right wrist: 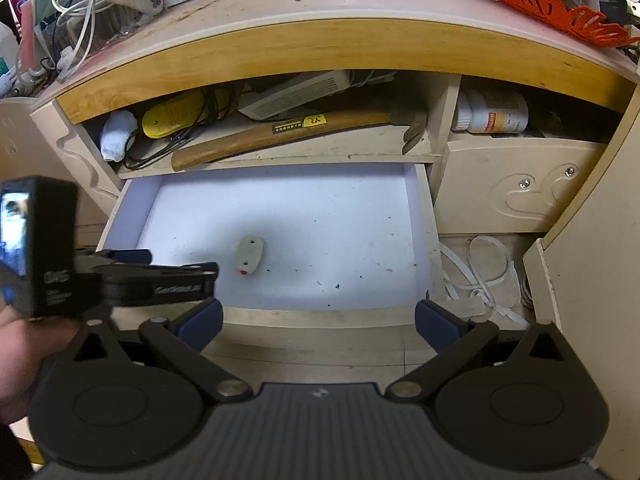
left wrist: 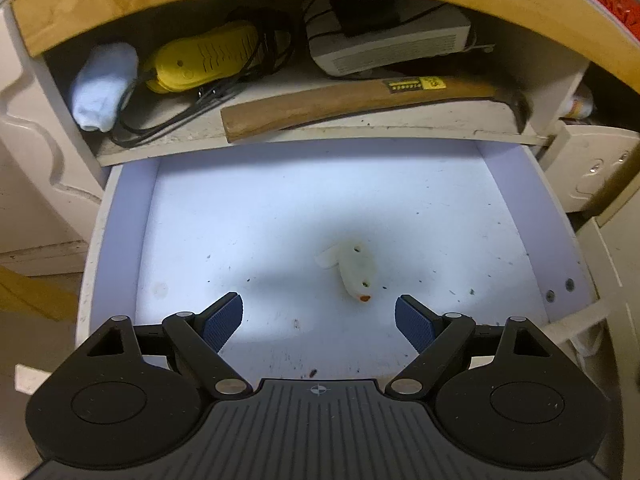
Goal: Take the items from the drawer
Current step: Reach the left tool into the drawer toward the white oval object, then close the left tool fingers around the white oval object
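White laminate drawer (left wrist: 256,216) is standing pulled out under the shelf, its floor lit and nearly bare. One item is lying in it: a small white plastic piece (left wrist: 354,270) with two dark holes and a red-orange tip, a little right of centre and apart from every wall. It also shows in the right wrist view (right wrist: 249,256).

Step in hand, as judged: reaching for that last piece. The left claw (left wrist: 319,320) is hovering over the drawer's front half, fingers spread wide and holding nothing, the piece just ahead of the gap between its blue pads (left wrist: 224,322). The right claw (right wrist: 318,320) is hanging back outside the drawer front, also spread wide and empty, over the bare floor boards.

Next move, as judged: lowering the left claw so the pads are straddling the piece across its narrow width, then closing. The piece is lying flat and low, so the pads need to come almost down to the drawer floor; a smooth small body may skid.

Around: the shelf lip (left wrist: 320,140) is overhanging the drawer's back edge, limiting height there. On the shelf are lying a wooden-handled hammer (left wrist: 360,100), a grey box (left wrist: 384,40), a yellow device (left wrist: 200,60) with black cord, and a white cloth bundle (left wrist: 104,84). Nothing is blocking the piece itself.
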`<control>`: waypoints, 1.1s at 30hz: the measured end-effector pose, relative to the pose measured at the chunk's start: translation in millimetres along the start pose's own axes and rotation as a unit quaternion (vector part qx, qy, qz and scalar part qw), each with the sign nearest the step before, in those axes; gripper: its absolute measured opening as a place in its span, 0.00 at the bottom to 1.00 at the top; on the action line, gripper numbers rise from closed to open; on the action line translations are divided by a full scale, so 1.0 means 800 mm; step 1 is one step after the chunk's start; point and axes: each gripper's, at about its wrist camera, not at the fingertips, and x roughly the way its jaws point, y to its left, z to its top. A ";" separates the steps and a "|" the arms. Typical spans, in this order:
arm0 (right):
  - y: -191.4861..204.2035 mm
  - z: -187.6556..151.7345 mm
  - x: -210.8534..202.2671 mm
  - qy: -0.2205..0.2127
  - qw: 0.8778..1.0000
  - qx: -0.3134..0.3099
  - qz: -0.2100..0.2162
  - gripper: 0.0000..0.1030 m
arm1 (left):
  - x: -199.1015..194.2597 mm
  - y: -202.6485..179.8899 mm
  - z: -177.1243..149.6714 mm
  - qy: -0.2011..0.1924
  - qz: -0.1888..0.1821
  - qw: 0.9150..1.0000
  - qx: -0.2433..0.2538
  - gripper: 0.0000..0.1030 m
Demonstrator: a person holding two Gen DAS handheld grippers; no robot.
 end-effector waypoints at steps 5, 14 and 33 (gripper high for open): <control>0.003 0.002 0.001 0.004 1.000 0.001 0.012 1.00 | 0.025 -0.007 0.000 0.009 0.002 1.000 0.010 0.82; 0.003 0.004 0.004 0.007 1.000 0.005 0.015 1.00 | 0.063 -0.012 0.011 0.035 -0.016 0.999 0.008 0.82; 0.003 0.007 0.006 0.016 0.999 0.014 0.027 1.00 | 0.105 0.001 0.032 0.100 -0.050 0.994 -0.018 0.82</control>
